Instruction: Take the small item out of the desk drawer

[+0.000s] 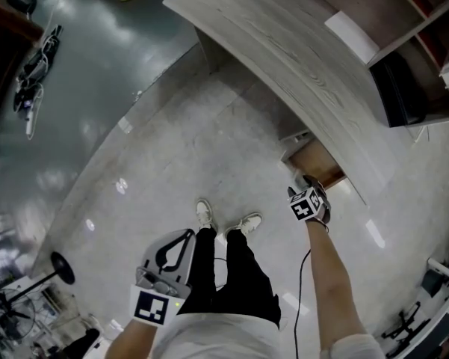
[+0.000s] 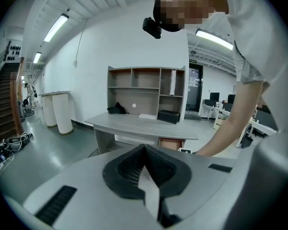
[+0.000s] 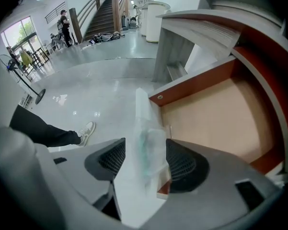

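Observation:
The desk drawer (image 3: 211, 119) stands pulled out, its tan floor bare, under the grey desk (image 1: 284, 43). My right gripper (image 3: 146, 159) hangs over the drawer's front corner with its jaws wide apart. A small clear plastic packet (image 3: 151, 152) with a greenish tint stands between the pads, close to the right one; neither pad presses on it. In the head view the right gripper (image 1: 305, 189) is at the drawer (image 1: 317, 163). My left gripper (image 1: 181, 238) hangs low by the person's left leg, its jaws meeting at the tips (image 2: 144, 150) with nothing in them.
A black box (image 1: 400, 88) sits in the shelf unit behind the desk, and a white sheet (image 1: 351, 36) lies on the desktop. The person's shoes (image 1: 228, 219) stand left of the drawer. A fan stand (image 1: 60, 268) and floor cables (image 1: 33, 73) lie far left.

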`<state>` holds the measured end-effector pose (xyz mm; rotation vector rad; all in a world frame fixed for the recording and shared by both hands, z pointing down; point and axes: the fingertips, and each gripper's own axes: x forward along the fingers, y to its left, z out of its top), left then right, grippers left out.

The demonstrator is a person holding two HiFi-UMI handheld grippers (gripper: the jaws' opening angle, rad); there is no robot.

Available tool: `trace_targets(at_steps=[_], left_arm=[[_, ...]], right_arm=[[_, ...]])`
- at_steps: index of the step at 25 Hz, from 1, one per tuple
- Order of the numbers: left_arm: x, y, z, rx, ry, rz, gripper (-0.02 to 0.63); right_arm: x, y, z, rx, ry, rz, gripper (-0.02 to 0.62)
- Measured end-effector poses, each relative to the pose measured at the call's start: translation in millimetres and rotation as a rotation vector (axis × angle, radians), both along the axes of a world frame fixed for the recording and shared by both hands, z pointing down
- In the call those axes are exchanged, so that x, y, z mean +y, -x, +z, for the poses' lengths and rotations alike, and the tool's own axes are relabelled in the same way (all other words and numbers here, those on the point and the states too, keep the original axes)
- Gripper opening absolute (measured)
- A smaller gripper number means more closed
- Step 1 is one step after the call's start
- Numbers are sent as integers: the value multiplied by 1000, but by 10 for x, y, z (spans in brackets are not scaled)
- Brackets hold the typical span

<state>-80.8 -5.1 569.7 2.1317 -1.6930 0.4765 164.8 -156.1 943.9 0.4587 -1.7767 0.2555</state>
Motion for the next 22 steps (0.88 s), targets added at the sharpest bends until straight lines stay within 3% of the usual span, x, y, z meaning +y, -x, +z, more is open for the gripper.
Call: trace_targets(at_steps=[8,15,22], left_arm=[[69,31,52,8,11,-17,17],[80,52,68,11,6,-13,17],[102,54,38,25,-2,-17,17]], right_arm=[[-7,5,10,12,-6,-24,266],[40,34,2,16,1,-37,170],[71,14,-92,12,-13,-25,114]])
